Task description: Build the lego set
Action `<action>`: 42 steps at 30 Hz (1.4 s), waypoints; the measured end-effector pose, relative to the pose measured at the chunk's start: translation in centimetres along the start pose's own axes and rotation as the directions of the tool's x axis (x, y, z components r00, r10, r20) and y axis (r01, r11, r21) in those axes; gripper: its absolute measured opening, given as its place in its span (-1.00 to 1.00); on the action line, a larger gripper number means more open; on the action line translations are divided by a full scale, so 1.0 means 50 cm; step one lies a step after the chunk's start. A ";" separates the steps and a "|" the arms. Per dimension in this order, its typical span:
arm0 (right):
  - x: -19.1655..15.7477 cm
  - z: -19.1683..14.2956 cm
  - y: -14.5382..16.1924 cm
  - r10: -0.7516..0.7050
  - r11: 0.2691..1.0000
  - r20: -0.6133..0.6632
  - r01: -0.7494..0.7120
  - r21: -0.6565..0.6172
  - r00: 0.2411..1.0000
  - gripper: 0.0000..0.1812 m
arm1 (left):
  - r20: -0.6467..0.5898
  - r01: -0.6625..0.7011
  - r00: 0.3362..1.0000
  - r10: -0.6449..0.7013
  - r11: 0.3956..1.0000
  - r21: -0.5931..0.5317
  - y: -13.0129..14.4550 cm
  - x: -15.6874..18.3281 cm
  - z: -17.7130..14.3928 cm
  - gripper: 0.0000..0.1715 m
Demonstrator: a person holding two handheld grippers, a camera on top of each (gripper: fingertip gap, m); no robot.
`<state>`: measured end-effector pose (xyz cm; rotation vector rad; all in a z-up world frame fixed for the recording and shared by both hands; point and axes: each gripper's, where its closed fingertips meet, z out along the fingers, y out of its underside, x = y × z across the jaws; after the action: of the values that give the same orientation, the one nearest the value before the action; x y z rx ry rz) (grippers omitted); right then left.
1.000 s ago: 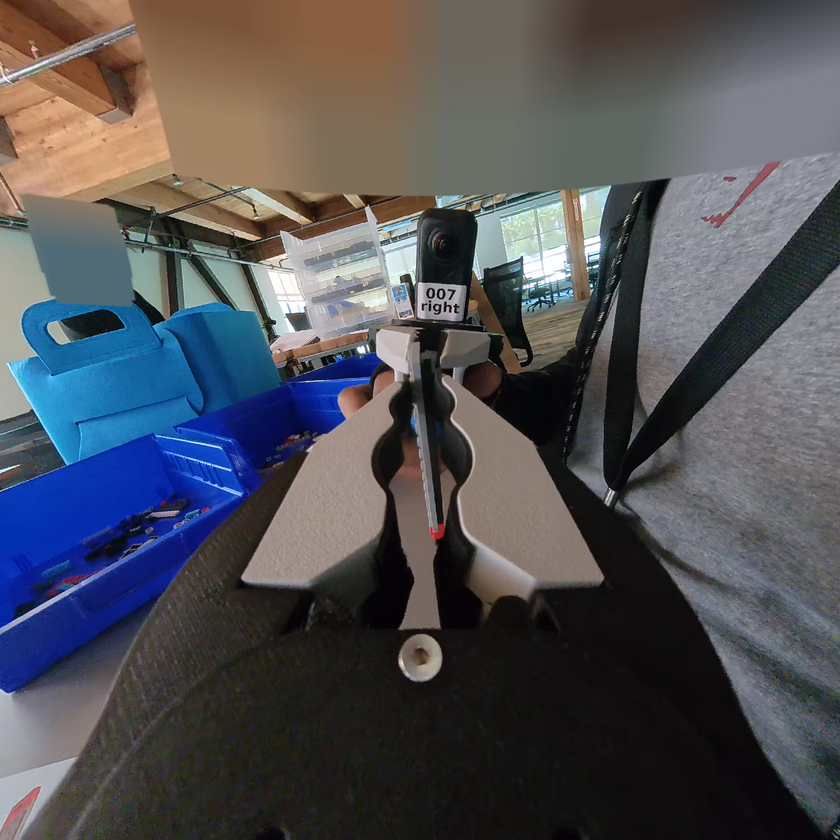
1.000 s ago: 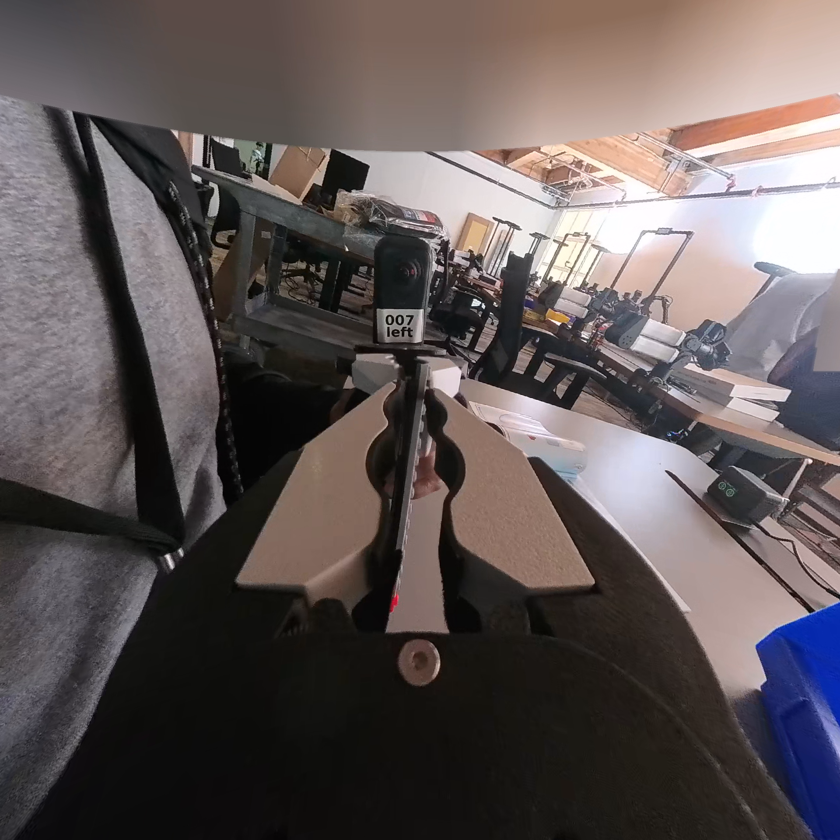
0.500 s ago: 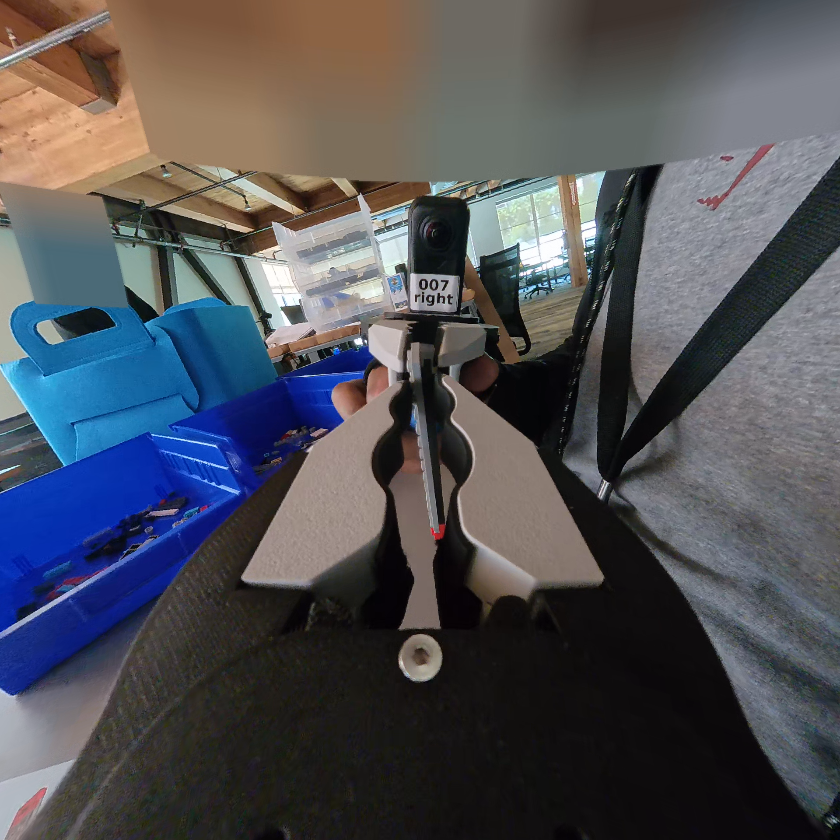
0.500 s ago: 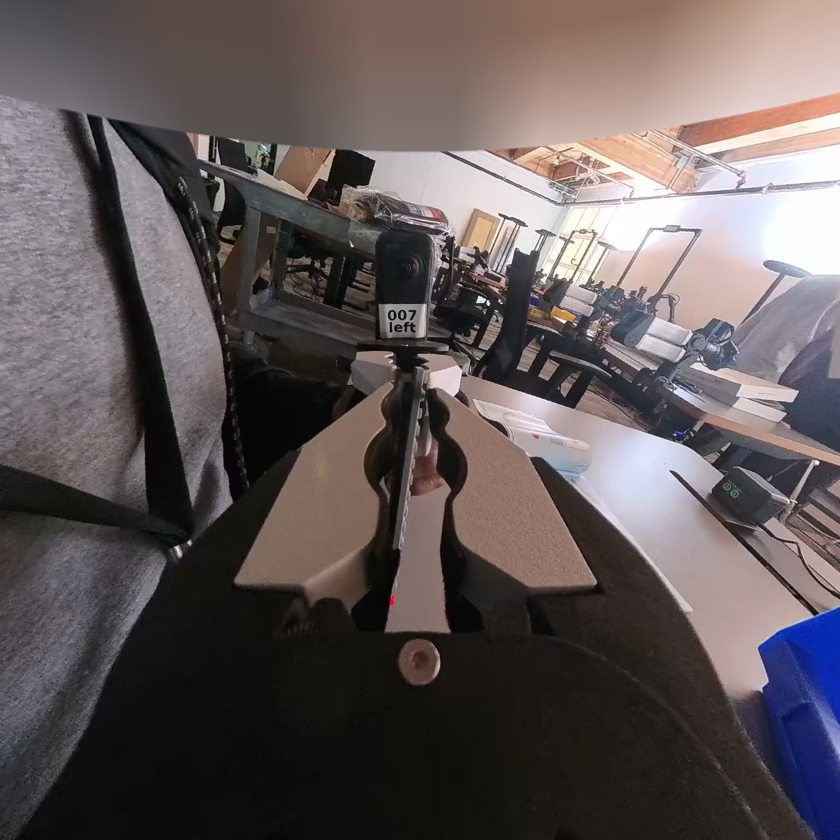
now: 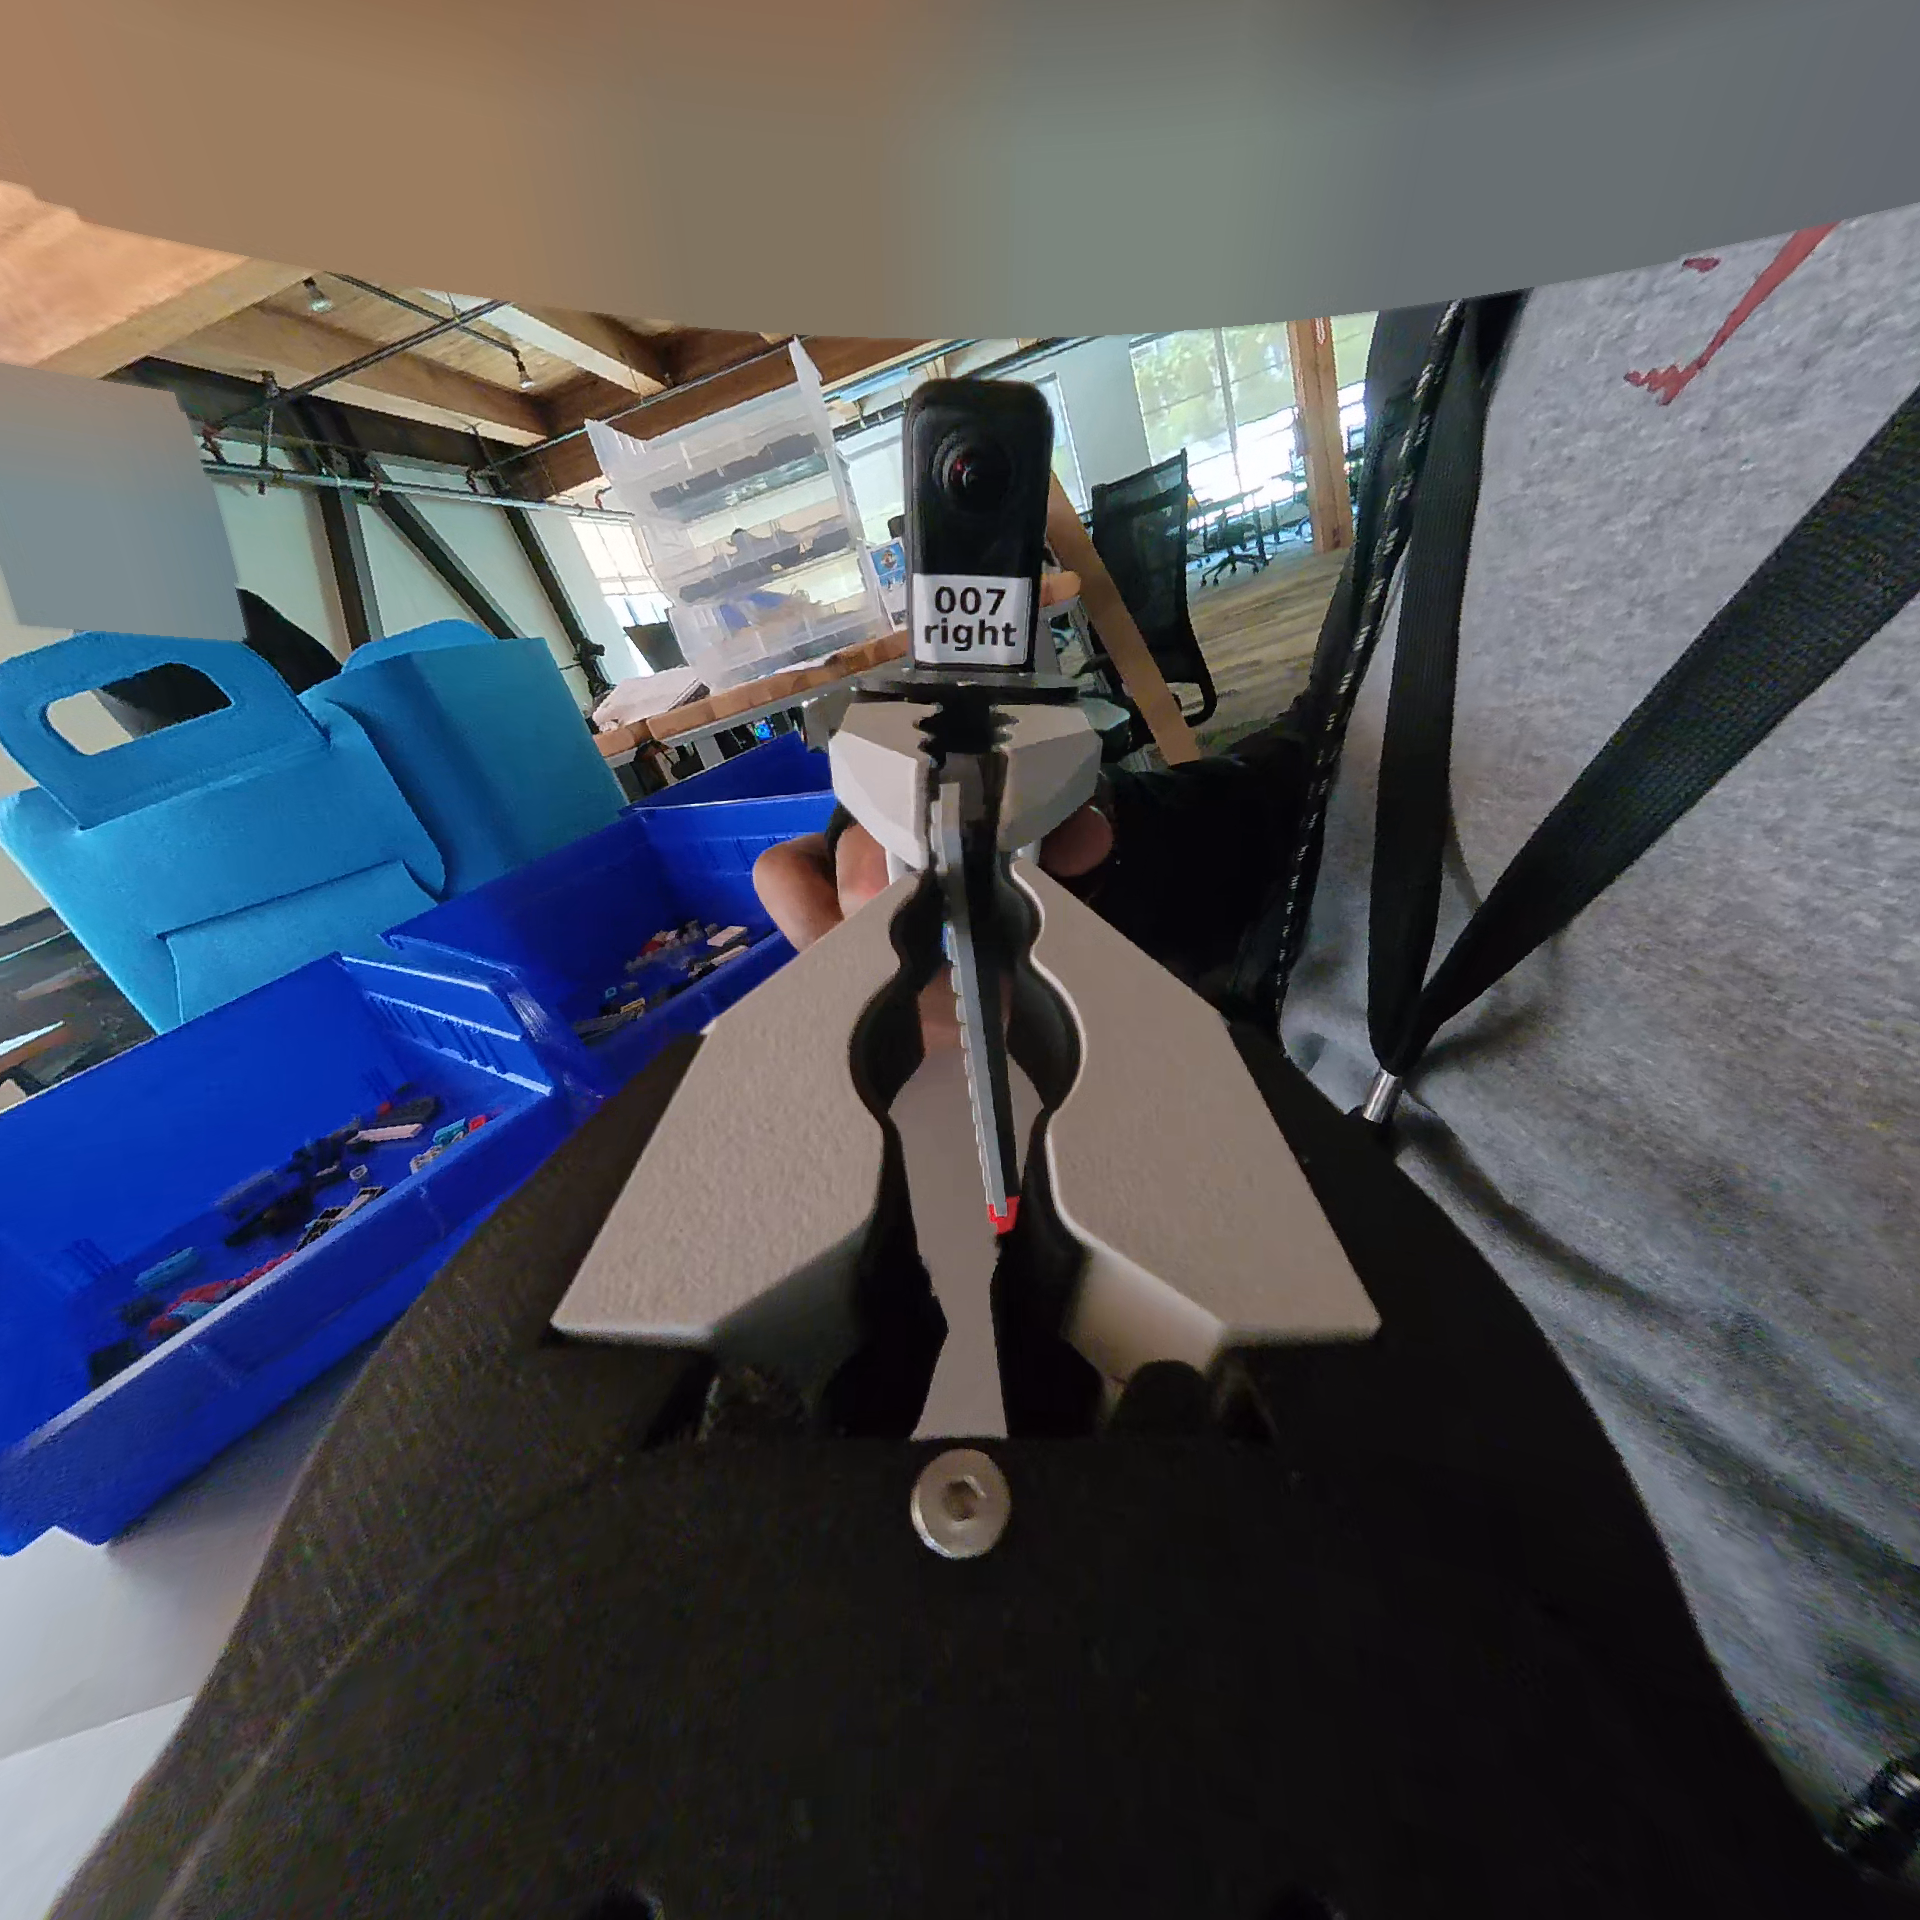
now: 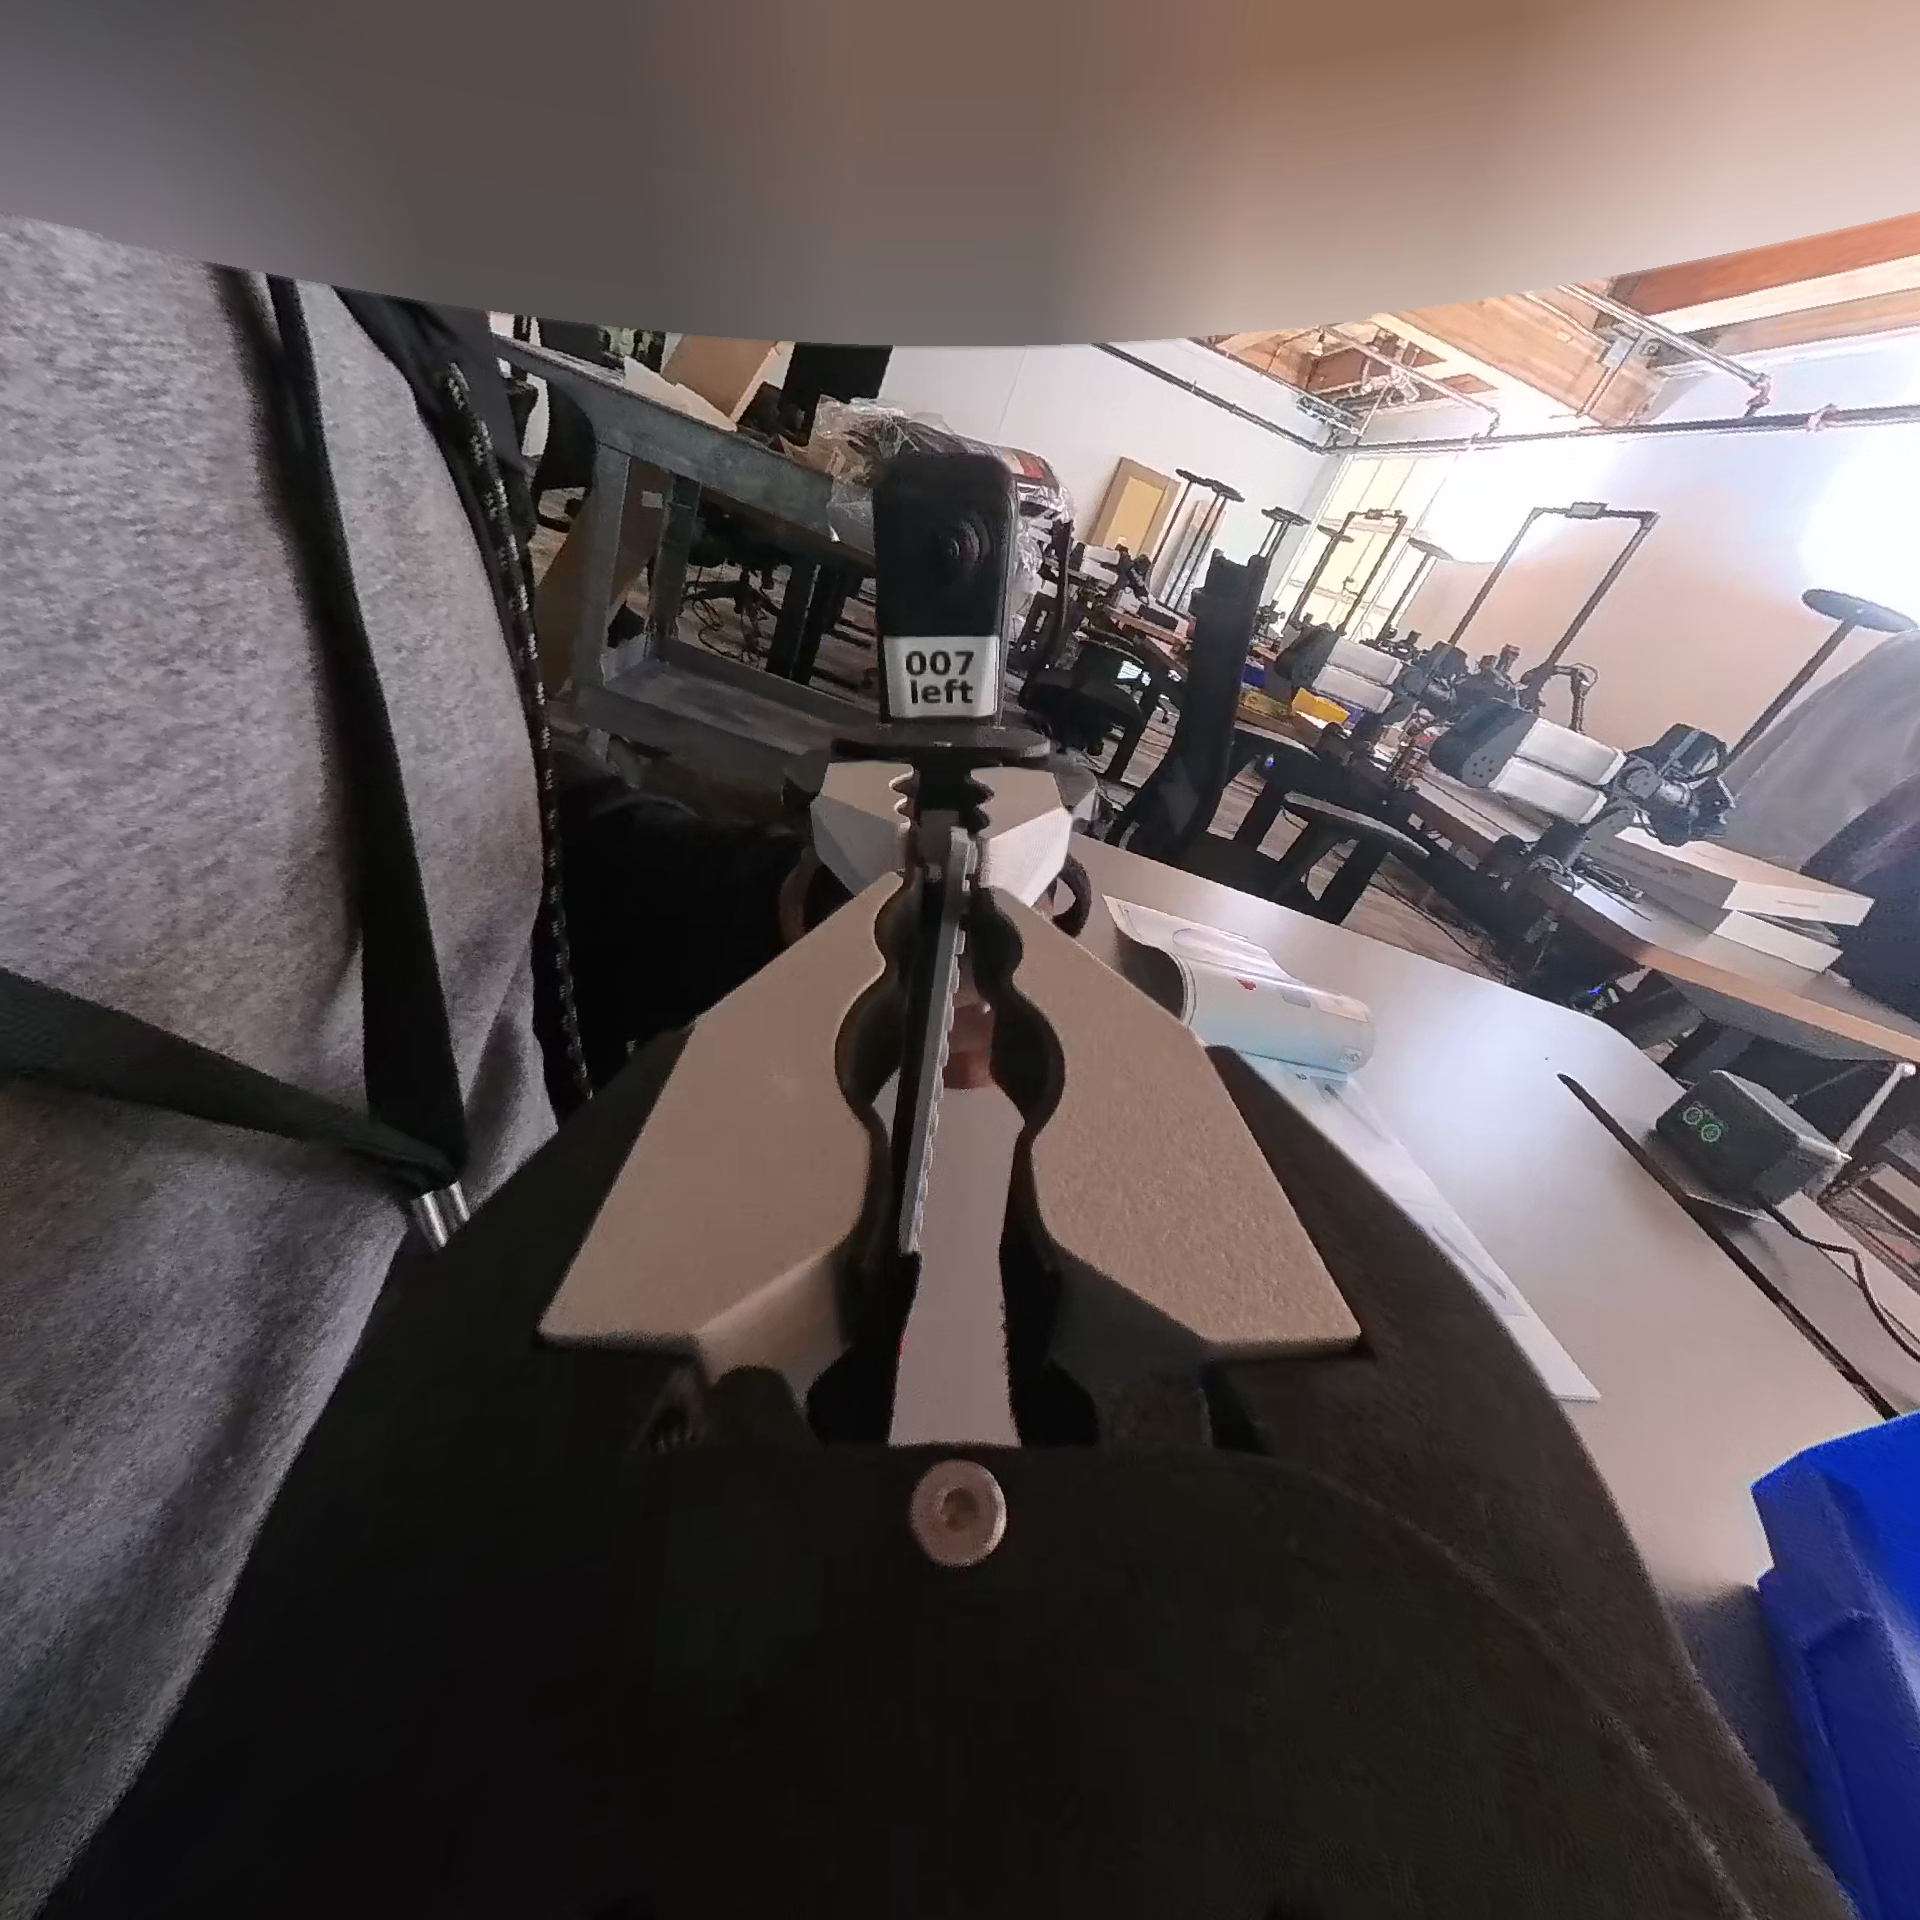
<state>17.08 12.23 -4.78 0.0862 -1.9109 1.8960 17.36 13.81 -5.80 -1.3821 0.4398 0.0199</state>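
I hold a long thin grey lego strip [image 5: 982, 1091] edge-on between both grippers; its near end in the left wrist view is red. My left gripper [image 5: 971, 894] is shut on the strip. My right gripper [image 6: 940, 894] is shut on the same strip [image 6: 925, 1122]. The two grippers meet tip to tip in front of a person's grey shirt [image 5: 1662, 935]. The right gripper shows in the left wrist view [image 5: 966, 790], with a hand behind it. The left gripper shows in the right wrist view [image 6: 940, 831].
Two blue bins of loose lego pieces [image 5: 312, 1195] [image 5: 665, 956] stand on the table at left, with light blue felt bags [image 5: 208, 810] behind. A booklet [image 6: 1247, 997], a small black device [image 6: 1745, 1132] and a blue bin corner [image 6: 1849, 1662] are on the grey table [image 6: 1507, 1143]. Both grippers' tips are close together, under 4 cm apart.
Both grippers stay shut on the strip, tip to tip. The pair has drifted slightly, so the background has shifted a little in both views.
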 end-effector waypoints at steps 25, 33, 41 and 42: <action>0.003 -0.015 0.010 0.022 1.000 -0.022 -0.022 -0.017 1.000 -0.81 | 0.012 0.010 1.000 -0.011 0.998 0.060 -0.016 -0.007 -0.010 -0.90; -0.010 -0.003 0.021 0.005 0.999 0.008 -0.004 -0.050 1.000 -0.87 | -0.002 0.000 1.000 0.000 0.996 0.089 -0.023 0.000 -0.009 -0.90; -0.013 0.001 0.020 -0.055 0.997 0.000 0.054 -0.062 0.999 -0.90 | -0.012 0.013 1.000 -0.012 0.994 0.112 -0.025 0.001 -0.012 -0.90; -0.016 0.001 0.019 -0.066 0.996 0.008 0.067 -0.061 0.998 -0.90 | -0.019 0.012 1.000 -0.010 0.994 0.111 -0.025 0.004 -0.011 -0.90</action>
<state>17.44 12.02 -5.96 0.1344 -1.9441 1.7940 17.70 12.97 -4.74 -1.2757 0.4429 -0.0262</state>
